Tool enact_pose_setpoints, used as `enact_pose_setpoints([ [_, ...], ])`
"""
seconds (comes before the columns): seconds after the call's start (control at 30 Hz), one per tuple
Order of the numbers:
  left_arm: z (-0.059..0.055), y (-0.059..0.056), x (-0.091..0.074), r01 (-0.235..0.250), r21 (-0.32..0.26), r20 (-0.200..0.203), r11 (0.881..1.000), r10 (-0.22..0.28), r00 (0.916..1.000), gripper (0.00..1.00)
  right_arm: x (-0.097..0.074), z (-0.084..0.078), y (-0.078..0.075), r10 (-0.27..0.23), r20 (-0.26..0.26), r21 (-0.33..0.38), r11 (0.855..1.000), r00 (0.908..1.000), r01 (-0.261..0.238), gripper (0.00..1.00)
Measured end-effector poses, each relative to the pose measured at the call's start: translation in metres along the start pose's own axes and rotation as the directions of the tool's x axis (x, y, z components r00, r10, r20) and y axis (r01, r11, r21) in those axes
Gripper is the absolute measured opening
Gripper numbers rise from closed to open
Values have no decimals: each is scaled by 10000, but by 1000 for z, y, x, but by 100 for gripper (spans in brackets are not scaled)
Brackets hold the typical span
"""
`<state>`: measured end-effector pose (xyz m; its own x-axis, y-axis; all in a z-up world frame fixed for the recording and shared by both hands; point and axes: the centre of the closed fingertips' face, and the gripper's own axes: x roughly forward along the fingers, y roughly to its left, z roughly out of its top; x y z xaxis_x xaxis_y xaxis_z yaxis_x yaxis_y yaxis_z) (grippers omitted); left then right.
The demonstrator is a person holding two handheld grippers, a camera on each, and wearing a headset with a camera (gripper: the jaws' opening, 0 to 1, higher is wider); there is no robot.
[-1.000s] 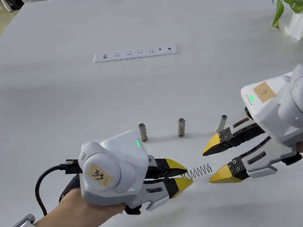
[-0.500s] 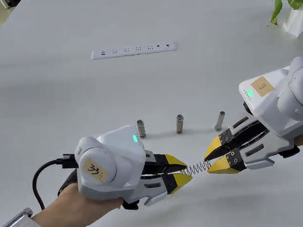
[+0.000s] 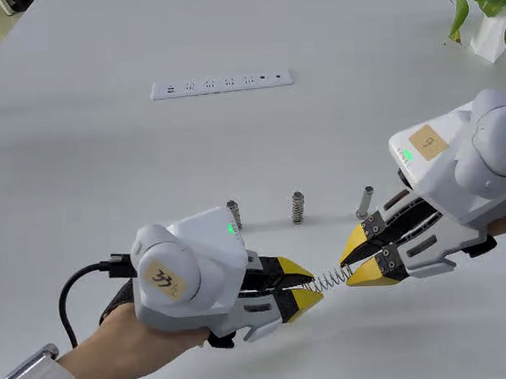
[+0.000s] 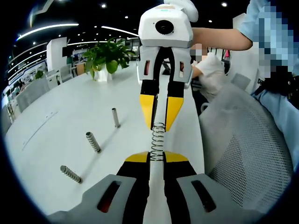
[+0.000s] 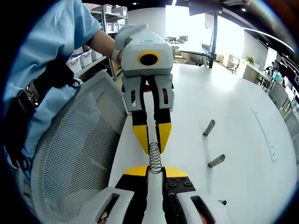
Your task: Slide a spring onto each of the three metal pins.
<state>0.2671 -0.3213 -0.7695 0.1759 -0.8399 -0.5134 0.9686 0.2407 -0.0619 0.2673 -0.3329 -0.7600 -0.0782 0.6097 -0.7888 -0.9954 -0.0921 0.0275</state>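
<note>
Wide white tabletop (image 3: 111, 161) in a bright open office. On the left gripper (image 3: 310, 289), jaws drawn almost together and pinching 1 end of a loose spring (image 3: 329, 278). On the right gripper (image 3: 352, 269), jaws closed down on the other end, yellow tips facing the left gripper's across a short gap. Spring held roughly level and clear of the tabletop, straight between the 2 grippers, coils bare in the gap.

Just beyond the grippers, 3 pins standing in a row. Left pin (image 3: 235, 213) and middle pin (image 3: 298, 207) each sleeved in a coil, the left one partly hidden behind the left gripper's white body. Right pin (image 3: 366, 201) bare, near the right gripper's upper jaw but apart from it.

At the rear of the left gripper, a black cable (image 3: 78, 287) looping down over the tabletop. Farther back, a white power strip (image 3: 222, 83) lying flat. At the far right corner, a potted plant (image 3: 480, 15).
</note>
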Motion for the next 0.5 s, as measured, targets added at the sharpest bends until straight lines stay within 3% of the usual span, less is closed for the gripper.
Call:
enact_pose_setpoints([
  [0.27, -3, 2, 5, 75, -35, -275, 10000, -76, 9996, 6, -1, 6, -1, -34, -821, -916, 9958, 9966, -42, 7],
  [0.5, -5, 3, 7, 114, -73, -399, 9999, -117, 9991, 6, 0, 18, 1, -48, -1155, -1561, 9877, 9933, -134, 8],
])
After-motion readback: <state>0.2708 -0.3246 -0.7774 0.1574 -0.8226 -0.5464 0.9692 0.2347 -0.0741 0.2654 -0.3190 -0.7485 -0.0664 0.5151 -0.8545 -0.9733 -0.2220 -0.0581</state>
